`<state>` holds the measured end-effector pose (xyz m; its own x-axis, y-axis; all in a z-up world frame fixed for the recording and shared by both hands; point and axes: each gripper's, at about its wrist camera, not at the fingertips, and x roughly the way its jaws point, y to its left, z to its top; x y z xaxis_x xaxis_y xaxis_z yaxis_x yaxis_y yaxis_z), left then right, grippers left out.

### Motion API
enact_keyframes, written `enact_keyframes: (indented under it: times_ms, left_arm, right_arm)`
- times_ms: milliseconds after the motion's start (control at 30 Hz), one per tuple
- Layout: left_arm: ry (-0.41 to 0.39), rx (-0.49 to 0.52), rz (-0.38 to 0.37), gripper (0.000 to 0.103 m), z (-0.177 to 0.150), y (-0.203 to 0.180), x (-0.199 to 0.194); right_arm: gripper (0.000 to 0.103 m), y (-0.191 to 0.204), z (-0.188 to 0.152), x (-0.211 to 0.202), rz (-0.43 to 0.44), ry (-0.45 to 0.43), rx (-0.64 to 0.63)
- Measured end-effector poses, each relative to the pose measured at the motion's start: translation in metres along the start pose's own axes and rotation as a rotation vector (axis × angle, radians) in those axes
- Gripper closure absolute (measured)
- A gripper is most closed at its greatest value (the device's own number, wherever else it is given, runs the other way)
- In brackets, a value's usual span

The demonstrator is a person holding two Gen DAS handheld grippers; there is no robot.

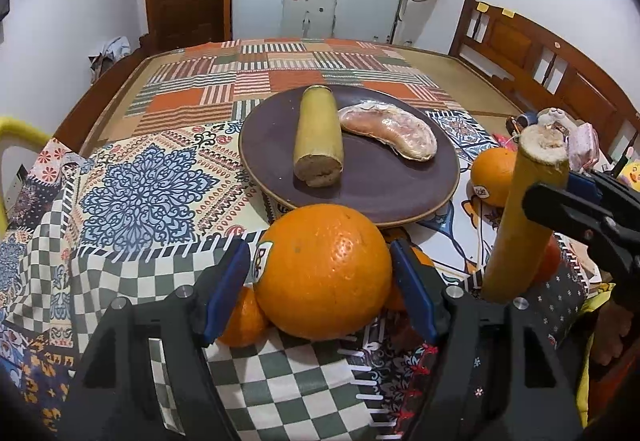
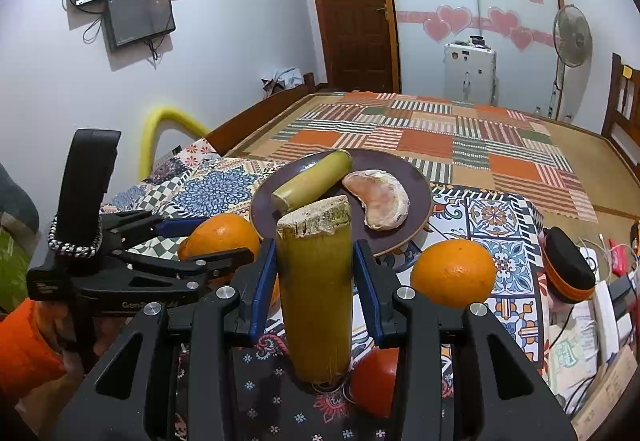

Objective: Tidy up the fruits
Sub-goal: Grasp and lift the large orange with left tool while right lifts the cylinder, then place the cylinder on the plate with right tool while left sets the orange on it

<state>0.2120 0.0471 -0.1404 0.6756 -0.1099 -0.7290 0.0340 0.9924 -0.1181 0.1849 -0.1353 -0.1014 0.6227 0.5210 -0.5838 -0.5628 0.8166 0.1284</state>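
Note:
My left gripper [image 1: 320,273] is shut on a large orange [image 1: 322,271] with a Dole sticker, just above the cloth in front of the dark plate [image 1: 360,193]. The plate holds a sugarcane piece [image 1: 319,137] and a peeled pomelo segment [image 1: 390,131]. My right gripper [image 2: 316,277] is shut on a second sugarcane piece [image 2: 316,293], held upright; it also shows in the left wrist view [image 1: 520,217]. Another orange [image 2: 454,273] lies right of the plate, and a tomato [image 2: 378,381] lies below the right gripper.
Smaller oranges [image 1: 240,321] lie under the left gripper. A black and orange case [image 2: 568,269], cables and papers crowd the right edge. A wooden headboard [image 1: 540,57] runs along the right. A yellow chair back [image 2: 164,129] stands at the left.

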Motion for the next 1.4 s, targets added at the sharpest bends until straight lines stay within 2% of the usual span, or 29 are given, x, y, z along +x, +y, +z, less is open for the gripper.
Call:
enact_keyframes:
  times_ms: [100, 200, 400, 833, 1100, 1267, 1400]
  left_arm:
    - [0.005, -0.004, -0.011, 0.035, 0.001, 0.001, 0.0]
    - [0.005, 0.002, 0.012, 0.035, 0.0, -0.001, -0.003]
    - [-0.035, -0.024, -0.005, 0.036, 0.001, 0.005, -0.02]
    - [-0.137, -0.028, 0.022, 0.036, 0.04, 0.018, -0.043]
    - [-0.143, -0.005, 0.06, 0.036, 0.06, 0.022, -0.023]
    - [-0.095, -0.04, 0.075, 0.036, 0.074, 0.033, 0.002]
    - [-0.068, -0.031, 0.086, 0.036, 0.08, 0.037, 0.018]
  right_arm:
    - [0.068, 0.001, 0.001, -0.002, -0.011, -0.003, -0.007]
    - [0.068, 0.0, 0.003, -0.005, -0.022, -0.017, -0.011]
    - [0.068, -0.005, 0.011, -0.01, -0.034, -0.044, -0.002]
    - [0.068, -0.009, 0.038, -0.007, -0.054, -0.094, -0.035]
    - [0.068, -0.019, 0.047, 0.022, -0.058, -0.045, -0.039]
    - [0.068, -0.024, 0.049, 0.035, -0.053, -0.013, -0.024]
    - [0.068, -0.023, 0.054, 0.047, -0.042, 0.02, -0.024]
